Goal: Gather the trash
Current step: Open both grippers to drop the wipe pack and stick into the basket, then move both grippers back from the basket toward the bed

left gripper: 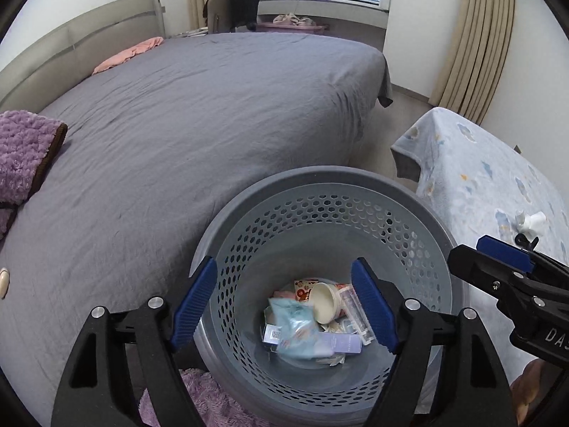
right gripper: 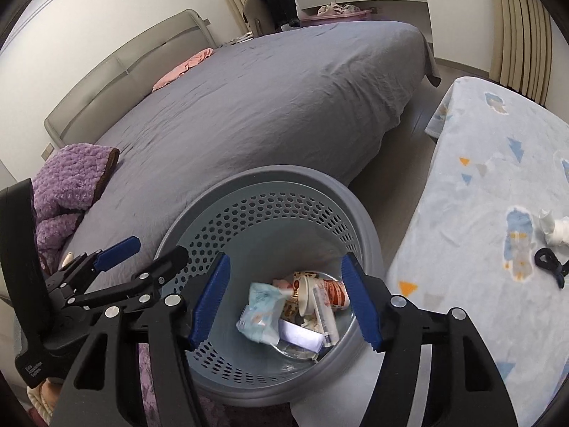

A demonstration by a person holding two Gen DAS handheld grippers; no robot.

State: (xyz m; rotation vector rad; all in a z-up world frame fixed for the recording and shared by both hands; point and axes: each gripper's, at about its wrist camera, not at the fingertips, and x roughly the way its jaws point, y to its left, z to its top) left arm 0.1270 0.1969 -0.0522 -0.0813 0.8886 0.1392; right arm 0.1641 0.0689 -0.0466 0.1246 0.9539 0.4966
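Note:
A grey perforated trash basket (left gripper: 419,195) stands on the floor between the bed and a small table; it also shows in the right wrist view (right gripper: 359,210). Inside lies trash: a paper cup (left gripper: 325,302), a light blue wrapper (left gripper: 295,331), a lilac box (left gripper: 341,343), and the same pile in the right wrist view (right gripper: 295,309). My left gripper (left gripper: 284,306) is open and empty above the basket. My right gripper (right gripper: 284,299) is open and empty above it too. A white crumpled item (right gripper: 554,229) and a black hair tie (right gripper: 549,261) lie on the table.
A large bed with a grey sheet (left gripper: 195,124) fills the left and middle. A purple fleece blanket (left gripper: 21,149) lies on its near left. The table's light blue patterned cloth (right gripper: 480,195) is on the right. The right gripper shows in the left wrist view (left gripper: 498,267).

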